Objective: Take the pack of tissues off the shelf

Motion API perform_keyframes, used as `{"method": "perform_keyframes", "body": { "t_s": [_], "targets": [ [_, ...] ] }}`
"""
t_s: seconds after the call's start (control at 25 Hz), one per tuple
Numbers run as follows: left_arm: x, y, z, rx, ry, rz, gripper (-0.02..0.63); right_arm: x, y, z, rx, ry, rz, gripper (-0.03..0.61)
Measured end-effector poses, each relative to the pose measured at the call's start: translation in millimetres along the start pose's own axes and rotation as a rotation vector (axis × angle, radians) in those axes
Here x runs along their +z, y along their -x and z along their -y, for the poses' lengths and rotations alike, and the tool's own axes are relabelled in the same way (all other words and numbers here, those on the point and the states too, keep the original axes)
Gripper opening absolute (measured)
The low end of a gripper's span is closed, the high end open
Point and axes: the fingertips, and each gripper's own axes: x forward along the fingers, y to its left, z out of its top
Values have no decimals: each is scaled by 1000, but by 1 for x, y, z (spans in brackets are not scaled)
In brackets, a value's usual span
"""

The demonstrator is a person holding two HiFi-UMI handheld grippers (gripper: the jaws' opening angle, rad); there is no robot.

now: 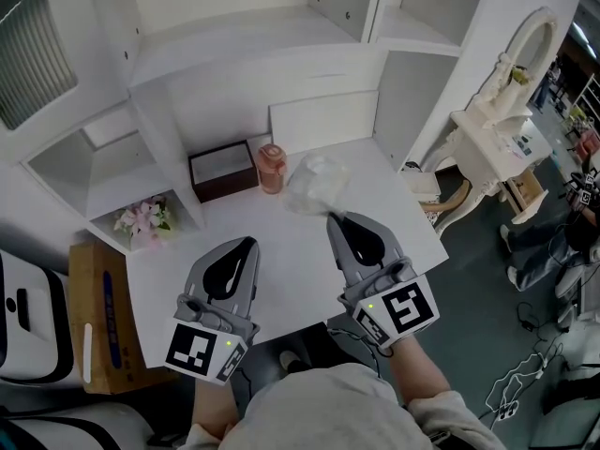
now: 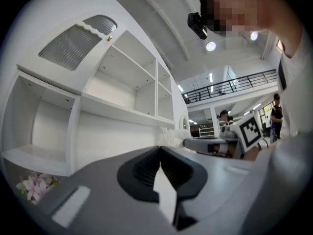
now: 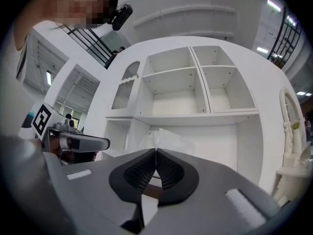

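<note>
**Two claws, both closed on nothing**

- Left gripper [image 1: 247,243]: jaws together, nothing between them, parked level with its partner.
- Right gripper [image 1: 337,217]: jaws together, bare.
- Just beyond its tip: pack of tissues [image 1: 317,184] on the desk [image 1: 300,251], apparently set down within reach.
- Farther back: shelf [image 1: 234,36].

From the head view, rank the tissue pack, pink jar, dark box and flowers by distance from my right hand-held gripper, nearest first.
1. Tissue pack, just ahead of the right hand-held gripper.
2. Pink jar, left of the pack.
3. Dark box, further left.
4. Flowers, far left.
</note>
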Motion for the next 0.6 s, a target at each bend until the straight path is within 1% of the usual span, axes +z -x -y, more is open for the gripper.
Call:
{"method": "perform_keyframes", "body": {
  "t_s": [0.32,0.6],
  "targets": [
    [-3,6,0,0,9,-1,2,-14,6,-12,11,-17,-30,2],
    [-2,10,-1,5,10,0,2,-9,4,-18,24,-11,-22,2]
  ]
}}
